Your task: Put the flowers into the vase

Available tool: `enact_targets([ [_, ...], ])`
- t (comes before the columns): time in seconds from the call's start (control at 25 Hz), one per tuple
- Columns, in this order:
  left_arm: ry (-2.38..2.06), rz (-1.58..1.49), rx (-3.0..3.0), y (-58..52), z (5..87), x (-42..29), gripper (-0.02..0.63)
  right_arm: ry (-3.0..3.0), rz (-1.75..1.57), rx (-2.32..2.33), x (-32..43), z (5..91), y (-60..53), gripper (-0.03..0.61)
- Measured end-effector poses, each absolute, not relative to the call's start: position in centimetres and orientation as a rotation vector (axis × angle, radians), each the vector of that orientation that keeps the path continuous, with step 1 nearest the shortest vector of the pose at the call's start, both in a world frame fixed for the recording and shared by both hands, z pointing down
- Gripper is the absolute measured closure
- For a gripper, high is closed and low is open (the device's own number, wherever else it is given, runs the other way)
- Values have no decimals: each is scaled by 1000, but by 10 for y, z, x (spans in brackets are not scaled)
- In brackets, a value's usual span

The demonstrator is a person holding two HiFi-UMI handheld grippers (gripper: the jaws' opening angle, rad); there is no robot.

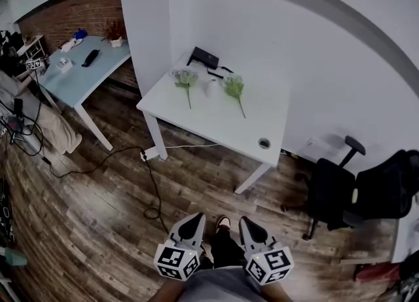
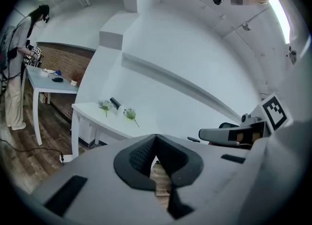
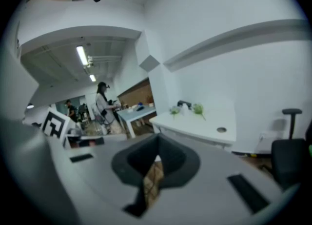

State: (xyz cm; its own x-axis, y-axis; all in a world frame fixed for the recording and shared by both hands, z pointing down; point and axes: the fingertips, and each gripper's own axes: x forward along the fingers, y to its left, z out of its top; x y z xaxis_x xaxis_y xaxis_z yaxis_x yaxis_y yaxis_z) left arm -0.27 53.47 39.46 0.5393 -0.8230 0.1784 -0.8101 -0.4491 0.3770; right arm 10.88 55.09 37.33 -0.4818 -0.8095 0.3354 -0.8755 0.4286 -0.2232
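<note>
You hold your left gripper [image 1: 198,218] and right gripper [image 1: 244,221] low over the wooden floor [image 1: 98,228], both with jaws pressed together on nothing, well apart from the white rectangular table [image 1: 216,127] where two pale green flowers, the left flower [image 1: 186,79] and the right flower [image 1: 234,86], lie flanking one small white vase [image 1: 213,88].

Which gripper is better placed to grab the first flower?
Left, marginally. The left gripper and right gripper are both shut, empty, far short of the table; the left lines up straighter with the left flower by the vase than the right does with the right flower.
</note>
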Motion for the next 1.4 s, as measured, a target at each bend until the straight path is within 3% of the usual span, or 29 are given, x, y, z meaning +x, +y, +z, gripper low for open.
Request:
enact_targets([
  [0.68,-1394,96,2337,454,404,7,592,-2496,604,1503,115,384,468,555],
  [1.4,-1468,166,2279,293,408,32,592,-2462,615,1460,150,393,297,555],
])
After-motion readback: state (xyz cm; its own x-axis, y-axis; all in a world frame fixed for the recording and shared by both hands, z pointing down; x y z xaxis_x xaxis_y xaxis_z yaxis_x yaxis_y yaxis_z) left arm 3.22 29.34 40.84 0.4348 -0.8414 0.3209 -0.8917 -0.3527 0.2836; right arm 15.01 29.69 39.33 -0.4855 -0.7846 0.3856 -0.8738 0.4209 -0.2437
